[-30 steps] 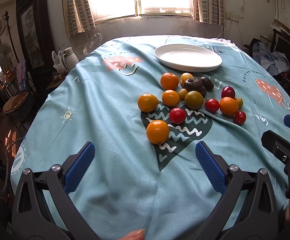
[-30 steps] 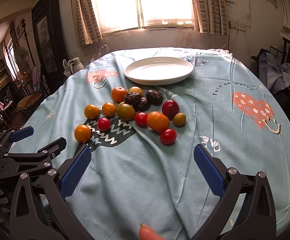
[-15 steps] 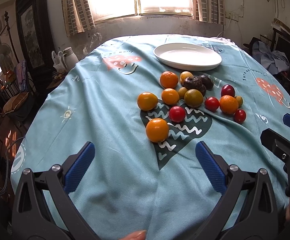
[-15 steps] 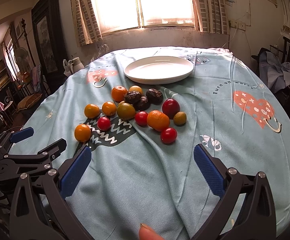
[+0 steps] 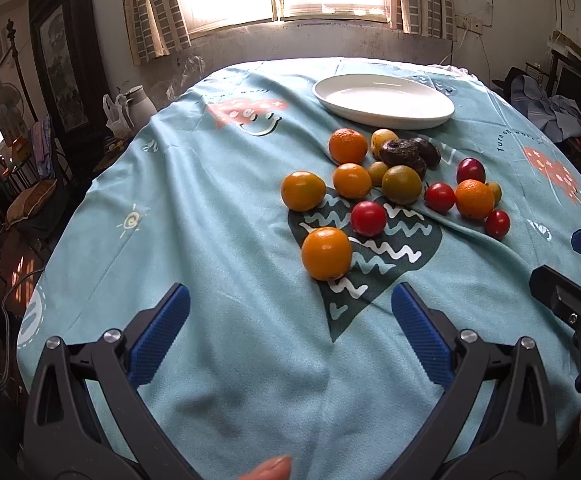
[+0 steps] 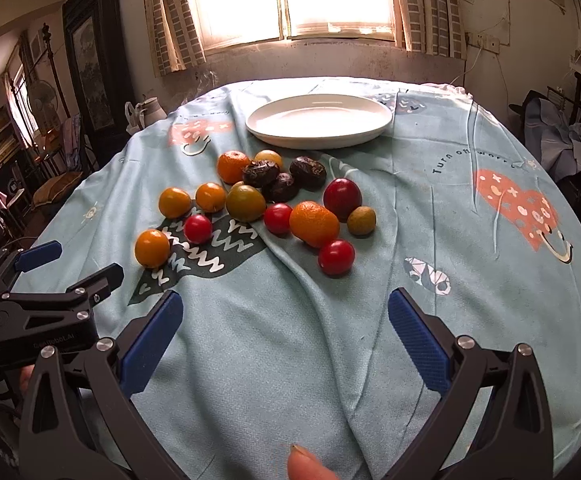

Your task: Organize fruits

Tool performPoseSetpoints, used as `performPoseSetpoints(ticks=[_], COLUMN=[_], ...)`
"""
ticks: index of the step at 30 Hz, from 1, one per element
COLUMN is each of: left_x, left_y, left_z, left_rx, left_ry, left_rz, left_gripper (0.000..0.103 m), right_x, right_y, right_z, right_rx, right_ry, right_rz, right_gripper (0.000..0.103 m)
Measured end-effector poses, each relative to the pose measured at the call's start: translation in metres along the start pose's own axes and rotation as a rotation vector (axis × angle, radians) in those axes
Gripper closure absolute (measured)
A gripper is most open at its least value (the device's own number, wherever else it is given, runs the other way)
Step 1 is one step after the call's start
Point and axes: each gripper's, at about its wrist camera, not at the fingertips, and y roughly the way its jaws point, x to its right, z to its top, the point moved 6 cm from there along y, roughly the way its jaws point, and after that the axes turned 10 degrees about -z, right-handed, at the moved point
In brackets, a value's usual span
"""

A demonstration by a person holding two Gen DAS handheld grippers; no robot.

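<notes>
Several fruits lie loose on the blue tablecloth: oranges, red tomatoes, dark passion fruits and small green ones. The nearest orange (image 5: 326, 253) lies just ahead of my left gripper (image 5: 290, 312), which is open and empty. A red tomato (image 6: 336, 257) and an orange (image 6: 314, 224) lie ahead of my right gripper (image 6: 282, 320), also open and empty. An empty white plate (image 5: 384, 100) sits beyond the fruits; it also shows in the right wrist view (image 6: 318, 126). The left gripper (image 6: 34, 276) shows at the left of the right wrist view.
The round table's cloth (image 6: 470, 240) has folds near the fruits. A dark cabinet (image 5: 66, 72), a white jug (image 5: 140, 102) and chairs stand left of the table. Clothes (image 6: 562, 136) lie on furniture at the right. A window is behind.
Both grippers have moved slightly forward toward the fruits. The fruits and the plate have not moved.
</notes>
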Motion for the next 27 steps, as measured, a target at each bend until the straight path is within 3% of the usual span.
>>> performPoseSetpoints(ticks=[7, 13, 19, 20, 22, 24, 27], left_x=[-0.019, -0.020, -0.010, -0.007, -0.003, -0.002, 0.003], left_y=[0.040, 0.062, 0.081, 0.082, 0.085, 0.085, 0.083], left_z=[-0.012, 0.009, 0.022, 0.022, 0.020, 0.019, 0.018], left_rx=[-0.119, -0.141, -0.156, -0.159, -0.173, -0.169, -0.160], left_ry=[-0.028, -0.022, -0.019, -0.017, -0.013, -0.001, 0.033], left_rz=[-0.056, -0.084, -0.163, -0.182, -0.215, -0.210, -0.202], left_gripper=[0.002, 0.002, 0.003, 0.007, 0.028, 0.033, 0.046], right_x=[0.018, 0.030, 0.044, 0.045, 0.046, 0.045, 0.042], right_y=[0.025, 0.032, 0.043, 0.045, 0.050, 0.056, 0.062], right_z=[-0.004, 0.014, 0.023, 0.023, 0.021, 0.021, 0.023], right_rx=[-0.043, -0.048, -0.078, -0.083, -0.102, -0.119, -0.128], right_ry=[-0.030, -0.057, 0.014, 0.018, 0.022, 0.021, 0.014], right_rz=[0.044, 0.070, 0.104, 0.108, 0.118, 0.129, 0.132], right_gripper=[0.001, 0.001, 0.005, 0.009, 0.015, 0.023, 0.028])
